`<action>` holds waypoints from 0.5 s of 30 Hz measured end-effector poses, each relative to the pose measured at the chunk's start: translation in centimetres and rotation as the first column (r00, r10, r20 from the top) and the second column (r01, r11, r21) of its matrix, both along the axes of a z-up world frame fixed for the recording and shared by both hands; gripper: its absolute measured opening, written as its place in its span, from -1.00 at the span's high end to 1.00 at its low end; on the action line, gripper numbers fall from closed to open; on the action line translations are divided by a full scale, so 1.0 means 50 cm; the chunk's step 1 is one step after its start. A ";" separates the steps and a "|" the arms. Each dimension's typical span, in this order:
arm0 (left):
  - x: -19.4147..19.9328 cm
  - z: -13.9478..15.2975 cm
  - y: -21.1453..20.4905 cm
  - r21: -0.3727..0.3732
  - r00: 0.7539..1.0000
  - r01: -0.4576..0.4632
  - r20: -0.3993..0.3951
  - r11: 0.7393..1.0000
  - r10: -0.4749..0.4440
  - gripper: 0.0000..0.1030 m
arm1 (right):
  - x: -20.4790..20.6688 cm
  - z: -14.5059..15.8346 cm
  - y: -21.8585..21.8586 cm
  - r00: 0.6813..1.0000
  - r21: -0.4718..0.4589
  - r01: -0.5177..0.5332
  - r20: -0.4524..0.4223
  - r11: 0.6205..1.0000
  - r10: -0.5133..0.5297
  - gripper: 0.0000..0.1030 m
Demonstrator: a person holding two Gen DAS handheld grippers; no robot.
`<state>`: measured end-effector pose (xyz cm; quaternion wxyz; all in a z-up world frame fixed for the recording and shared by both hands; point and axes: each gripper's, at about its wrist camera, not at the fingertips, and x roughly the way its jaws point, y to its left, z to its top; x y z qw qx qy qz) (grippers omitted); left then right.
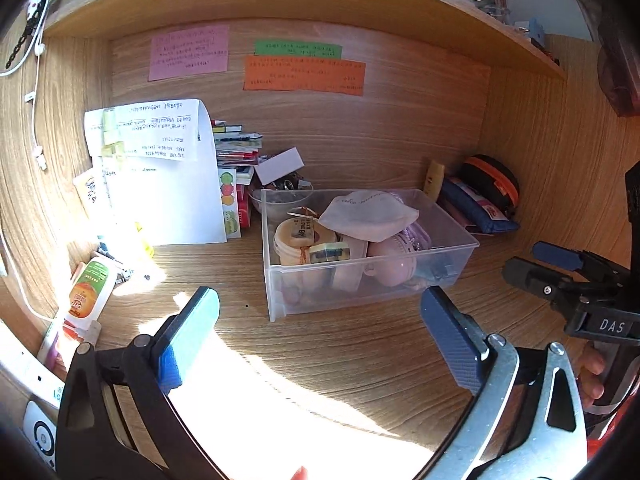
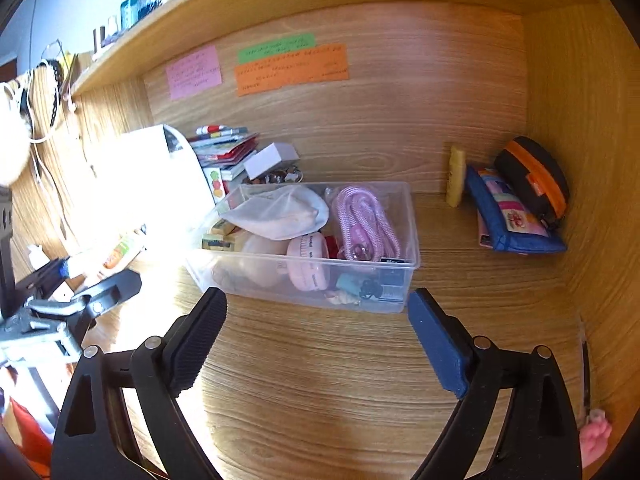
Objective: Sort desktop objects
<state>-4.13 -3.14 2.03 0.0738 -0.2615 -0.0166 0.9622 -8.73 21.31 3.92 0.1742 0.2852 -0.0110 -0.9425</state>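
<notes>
Harsh blown-out sunlight at left, fisheye-warped edges

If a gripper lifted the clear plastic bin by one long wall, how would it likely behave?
The clear plastic bin looks thin-walled, so the wall would probably flex. It is full, with the white cloth pouch and pink cord inside, so it would likely tilt and its contents shift. Its smooth plastic may slip on the pads.

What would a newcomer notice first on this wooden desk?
Probably the clear plastic storage box in the middle of the desk, packed with small things: a coiled pink cord on its right side, a pale cloth pouch lying on top. Next, the pink, green and orange paper notes stuck on the back wall above it. Both tongs stand open and empty in front.
</notes>
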 end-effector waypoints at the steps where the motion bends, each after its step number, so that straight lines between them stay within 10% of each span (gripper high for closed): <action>1: 0.004 0.000 0.001 -0.004 1.000 -0.001 -0.003 1.000 0.001 -0.98 | 0.005 0.002 0.002 1.000 0.002 0.009 -0.011 1.000 -0.009 -0.76; 15: 0.024 -0.004 0.033 -0.033 0.999 0.007 -0.034 0.999 -0.008 -0.98 | 0.059 0.017 0.018 0.998 -0.018 0.027 -0.062 0.999 -0.028 -0.99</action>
